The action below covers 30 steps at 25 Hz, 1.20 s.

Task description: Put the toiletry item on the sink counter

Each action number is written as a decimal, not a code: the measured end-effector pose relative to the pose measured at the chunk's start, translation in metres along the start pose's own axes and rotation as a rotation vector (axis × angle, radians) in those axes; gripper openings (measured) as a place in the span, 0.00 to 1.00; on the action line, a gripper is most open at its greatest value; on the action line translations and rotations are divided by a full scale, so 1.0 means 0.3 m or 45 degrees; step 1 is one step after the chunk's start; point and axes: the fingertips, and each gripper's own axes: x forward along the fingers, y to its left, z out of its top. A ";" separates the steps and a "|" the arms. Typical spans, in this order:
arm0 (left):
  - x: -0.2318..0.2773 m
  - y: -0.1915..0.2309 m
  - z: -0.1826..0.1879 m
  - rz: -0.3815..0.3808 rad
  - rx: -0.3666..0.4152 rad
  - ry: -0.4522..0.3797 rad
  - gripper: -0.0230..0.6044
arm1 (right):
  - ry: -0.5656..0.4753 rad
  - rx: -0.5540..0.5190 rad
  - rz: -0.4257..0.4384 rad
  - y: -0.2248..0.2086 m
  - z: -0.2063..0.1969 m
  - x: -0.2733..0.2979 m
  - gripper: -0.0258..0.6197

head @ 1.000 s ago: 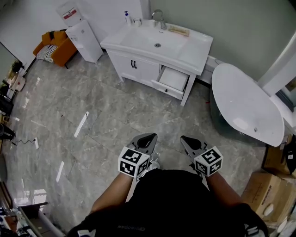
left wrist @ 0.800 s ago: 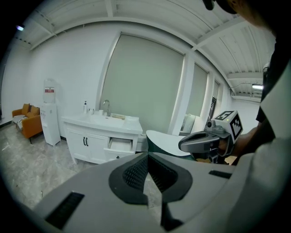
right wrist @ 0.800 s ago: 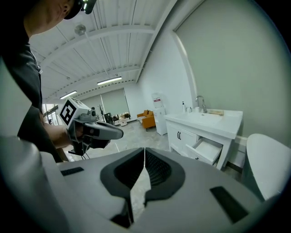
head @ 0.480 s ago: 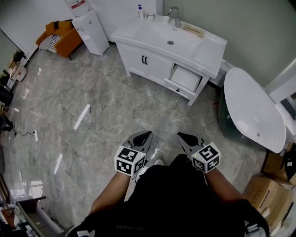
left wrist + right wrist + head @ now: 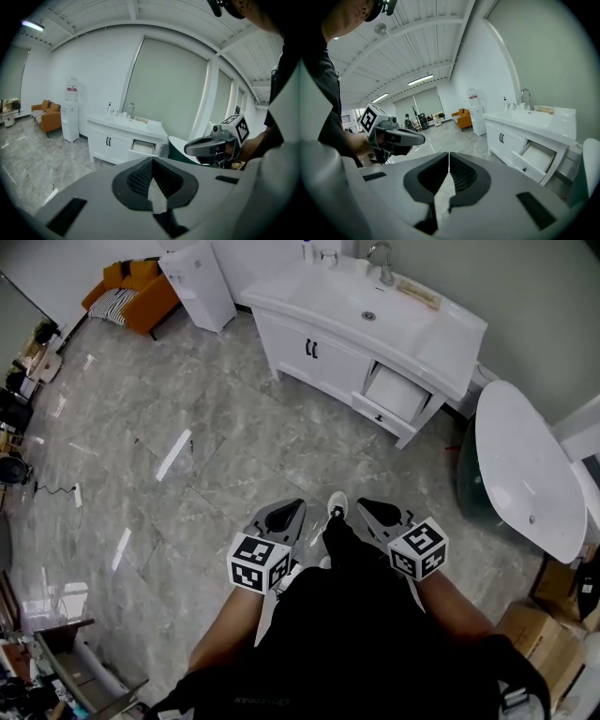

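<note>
- My left tool (image 5: 292, 510) and right tool (image 5: 367, 508), lower middle of the frame, are both clenched on nothing.
- Neither carries a toiletry item; I see only a bottle (image 5: 307, 249) on the bench (image 5: 448, 345), top of the frame.
- I judge the task barely begun: pick-up and placing remain.

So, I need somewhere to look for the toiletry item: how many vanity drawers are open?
1. The open drawer sits under the counter, beside the cupboard doors, at the end nearer the tub. No other drawer shows.

Grey marble floor (image 5: 234, 427), orange sofa (image 5: 136, 292)
</note>
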 end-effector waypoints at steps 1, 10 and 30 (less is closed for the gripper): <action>0.007 0.014 0.004 0.008 -0.003 0.000 0.03 | 0.002 -0.002 0.009 -0.013 0.007 0.020 0.05; 0.119 0.204 0.100 0.078 -0.014 0.058 0.03 | -0.014 0.002 0.070 -0.187 0.140 0.230 0.05; 0.601 0.518 0.522 0.105 0.042 0.027 0.03 | -0.056 0.021 0.077 -0.727 0.440 0.558 0.05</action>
